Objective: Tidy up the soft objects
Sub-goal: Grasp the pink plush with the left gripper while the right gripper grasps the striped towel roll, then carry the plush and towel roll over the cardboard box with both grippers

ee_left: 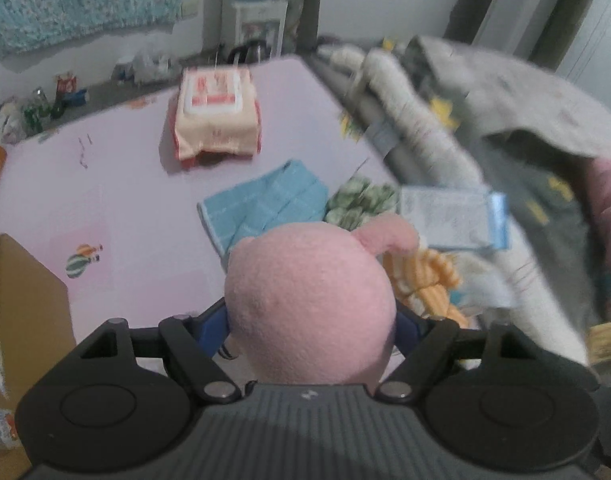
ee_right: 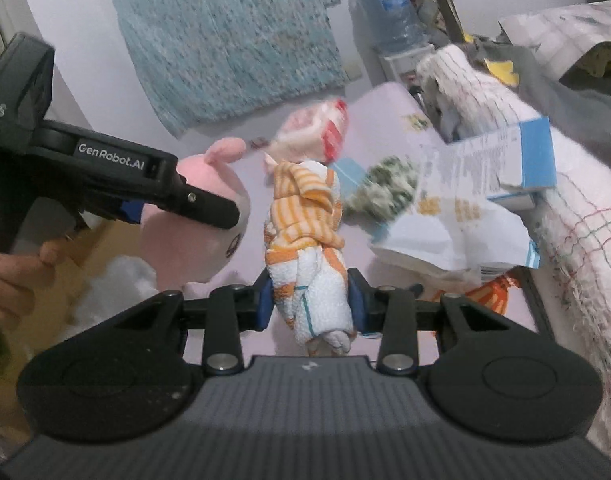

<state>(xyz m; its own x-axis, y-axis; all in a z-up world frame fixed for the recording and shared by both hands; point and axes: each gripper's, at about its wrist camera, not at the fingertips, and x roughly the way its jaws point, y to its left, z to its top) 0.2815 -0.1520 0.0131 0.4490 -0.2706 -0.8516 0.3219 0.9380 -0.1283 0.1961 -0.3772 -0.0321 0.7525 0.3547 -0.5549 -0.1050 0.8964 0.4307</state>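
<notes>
My left gripper (ee_left: 311, 320) is shut on a pink plush toy (ee_left: 311, 300) with an ear at its top right, held above the pink table (ee_left: 125, 200). In the right wrist view the left gripper (ee_right: 209, 204) and the pink plush toy (ee_right: 209, 232) show at left. My right gripper (ee_right: 311, 304) is shut on an orange-striped white towel (ee_right: 305, 240), lifted over the table. A folded blue towel (ee_left: 265, 204) and a green patterned cloth (ee_left: 361, 200) lie on the table.
A peach wet-wipes pack (ee_left: 217, 116) lies at the table's far side. A blue-and-white box (ee_right: 497, 160) and paper sheet (ee_right: 453, 232) rest by a heap of blankets (ee_left: 505, 140) at right. A cardboard box (ee_left: 21, 300) stands at left.
</notes>
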